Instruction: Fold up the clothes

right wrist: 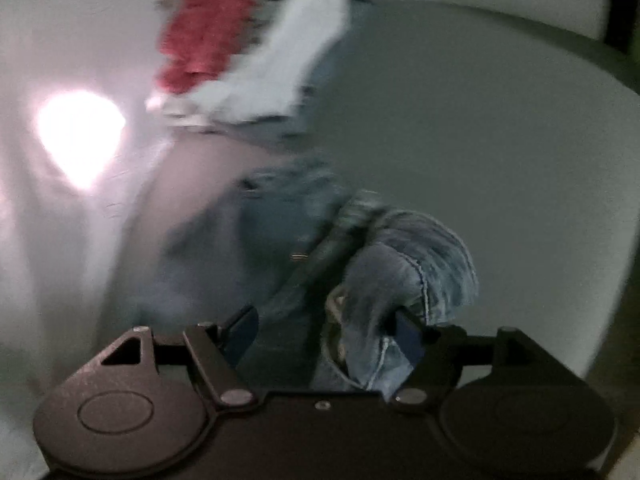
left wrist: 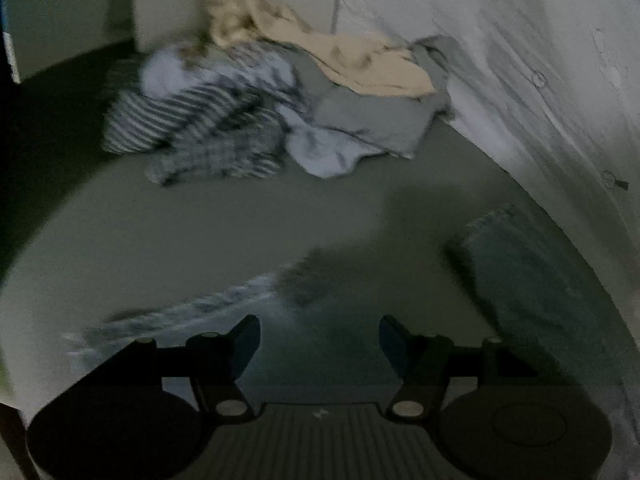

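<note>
In the left wrist view my left gripper (left wrist: 320, 340) is open and empty, low over the grey-green bed surface (left wrist: 200, 232). A blurred strip of denim (left wrist: 188, 312) lies just ahead of its left finger. Folded jeans (left wrist: 532, 280) lie to the right by the wall. In the right wrist view my right gripper (right wrist: 324, 332) stands open, with bunched blue jeans (right wrist: 384, 276) lying between and over its fingers; the cloth drapes on the right finger (right wrist: 408, 332). The image is motion-blurred.
A heap of unfolded clothes (left wrist: 248, 116) lies at the far side, topped by a beige garment (left wrist: 352, 64). A white wall (left wrist: 540, 60) runs along the right. In the right wrist view a red and white folded stack (right wrist: 244, 48) sits beside a wall with a bright light spot (right wrist: 80, 136).
</note>
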